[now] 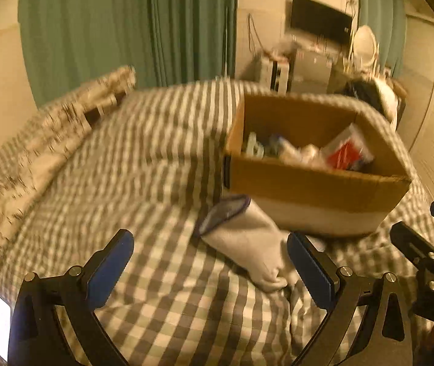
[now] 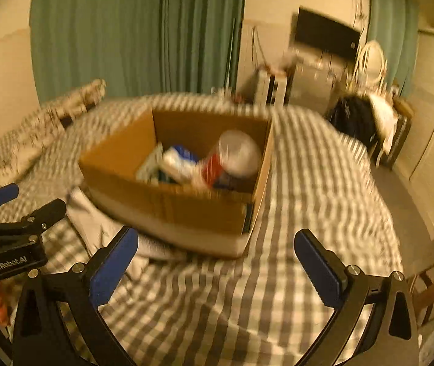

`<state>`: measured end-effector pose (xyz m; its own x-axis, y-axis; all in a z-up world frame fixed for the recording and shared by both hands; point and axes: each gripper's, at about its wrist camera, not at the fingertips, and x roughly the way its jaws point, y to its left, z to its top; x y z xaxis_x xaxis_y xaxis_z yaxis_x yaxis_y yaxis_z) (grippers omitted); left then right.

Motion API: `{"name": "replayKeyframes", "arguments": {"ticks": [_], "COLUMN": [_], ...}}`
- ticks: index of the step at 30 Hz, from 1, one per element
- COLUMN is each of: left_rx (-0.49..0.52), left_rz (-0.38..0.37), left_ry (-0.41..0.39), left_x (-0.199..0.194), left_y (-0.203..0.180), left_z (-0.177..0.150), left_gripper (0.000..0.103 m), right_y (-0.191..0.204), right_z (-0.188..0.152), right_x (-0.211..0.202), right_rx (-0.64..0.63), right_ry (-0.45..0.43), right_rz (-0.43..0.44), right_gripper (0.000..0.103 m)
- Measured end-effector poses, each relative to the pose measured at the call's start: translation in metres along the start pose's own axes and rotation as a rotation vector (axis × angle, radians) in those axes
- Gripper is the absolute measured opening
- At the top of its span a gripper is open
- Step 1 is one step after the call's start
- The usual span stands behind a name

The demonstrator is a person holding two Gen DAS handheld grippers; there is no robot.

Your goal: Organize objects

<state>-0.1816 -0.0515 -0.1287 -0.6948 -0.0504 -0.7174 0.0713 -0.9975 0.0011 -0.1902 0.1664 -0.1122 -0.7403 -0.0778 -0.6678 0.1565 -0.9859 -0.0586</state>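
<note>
Overhead, both grippers' jaws gape above a checked bedspread (image 1: 162, 299) beside green curtains (image 1: 110, 30).

The left hand-held gripper (image 1: 211, 270) hangs over the bed (image 1: 144, 164), its blue-padded jaws spread wide with nothing between them. Under it lies a pale sock (image 1: 247, 241) with a dark striped cuff, its cuff end just beside the near corner of an open cardboard box (image 1: 314, 183). The box sits on the checked bedcover and holds a jumble of small packets, one of them red; the blur hides what they are. The right hand-held gripper (image 1: 427, 244) juts in at the right edge. Green curtains (image 1: 125, 30) hang behind the bed.
</note>
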Motion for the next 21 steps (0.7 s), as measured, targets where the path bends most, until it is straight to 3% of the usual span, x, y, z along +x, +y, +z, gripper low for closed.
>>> {"name": "replayKeyframes", "arguments": {"ticks": [5, 9, 11, 13, 14, 16, 21], "left_rx": [-0.031, -0.025, -0.024, -0.029, -0.031, -0.036, -0.077], "left_rz": [0.006, -0.061, -0.11, -0.151, -0.161, -0.177, -0.189], "left_ry": [0.011, 0.085, 0.131, 0.135, 0.123, 0.093, 0.043], "left_x": [0.016, 0.039, 0.049, 0.05, 0.047, 0.036, 0.01], "left_y": [-0.002, -0.011, -0.015, -0.014, -0.014, -0.012, -0.001], "left_z": [0.005, 0.007, 0.004, 0.002, 0.001, -0.001, -0.001], "left_gripper": [0.103, 0.098, 0.079, 0.048, 0.046, 0.029, 0.021], "right_y": [-0.003, -0.005, -0.004, -0.003, -0.001, 0.001, 0.014], "right_z": [-0.002, -0.004, -0.004, -0.005, -0.005, -0.007, -0.011], "right_x": [0.009, 0.009, 0.01, 0.01, 0.011, 0.012, 0.015], "right_rx": [0.02, 0.027, 0.028, 0.027, 0.025, 0.014, -0.039], "right_ry": [0.022, 0.027, 0.024, 0.024, 0.025, 0.027, 0.04], "right_rz": [0.027, 0.022, 0.023, 0.024, 0.023, 0.021, 0.031], "right_gripper": [0.103, 0.103, 0.103, 0.103, 0.103, 0.103, 0.103]}}
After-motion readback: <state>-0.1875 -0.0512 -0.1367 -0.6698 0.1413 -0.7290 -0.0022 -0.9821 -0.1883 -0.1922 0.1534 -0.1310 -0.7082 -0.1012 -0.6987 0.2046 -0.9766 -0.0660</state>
